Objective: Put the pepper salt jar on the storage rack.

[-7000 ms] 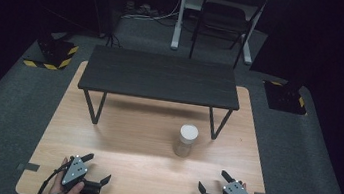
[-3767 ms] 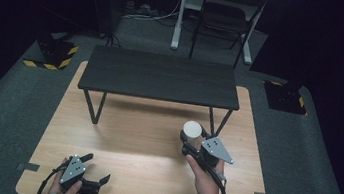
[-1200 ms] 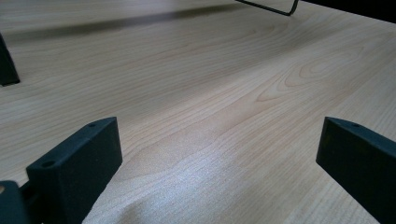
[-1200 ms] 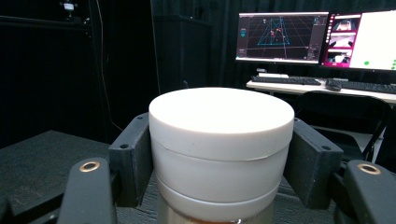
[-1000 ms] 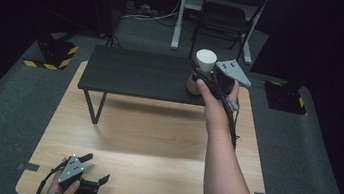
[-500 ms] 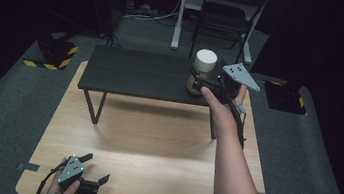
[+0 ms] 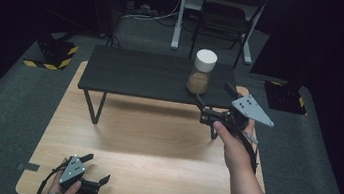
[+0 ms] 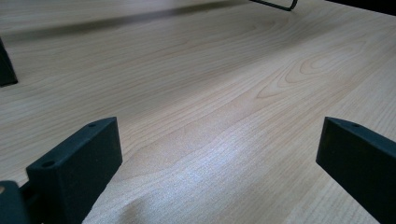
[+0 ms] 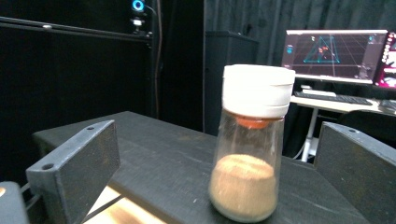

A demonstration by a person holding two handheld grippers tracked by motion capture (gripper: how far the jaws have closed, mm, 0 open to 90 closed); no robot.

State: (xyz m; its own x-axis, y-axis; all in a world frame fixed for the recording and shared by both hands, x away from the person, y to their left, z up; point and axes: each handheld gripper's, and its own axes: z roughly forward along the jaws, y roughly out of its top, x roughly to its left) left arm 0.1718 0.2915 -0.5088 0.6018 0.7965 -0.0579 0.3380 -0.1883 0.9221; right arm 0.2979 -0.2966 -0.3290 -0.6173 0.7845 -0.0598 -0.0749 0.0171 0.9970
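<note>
Clear glass jar with white screw cap and brown powder fill (image 7: 201, 73) stands upright on the black rectangular raised bench (image 7: 138, 72), near its right front corner, close to the front edge. Right gripper (image 7: 214, 101) sits just in front of the jar, jaws spread wide, nothing between them; in the right gripper view the jar (image 9: 250, 140) stands free between the jaw tips.

Judgement: step in hand is release and retreat. Draw straight back along the jaw axis, jaws held wide, no sideways drift, since the tall jar near the edge could tip.

Left gripper (image 7: 94, 177) rests open on the light wooden tabletop (image 7: 154, 140), near its left front corner.
</note>
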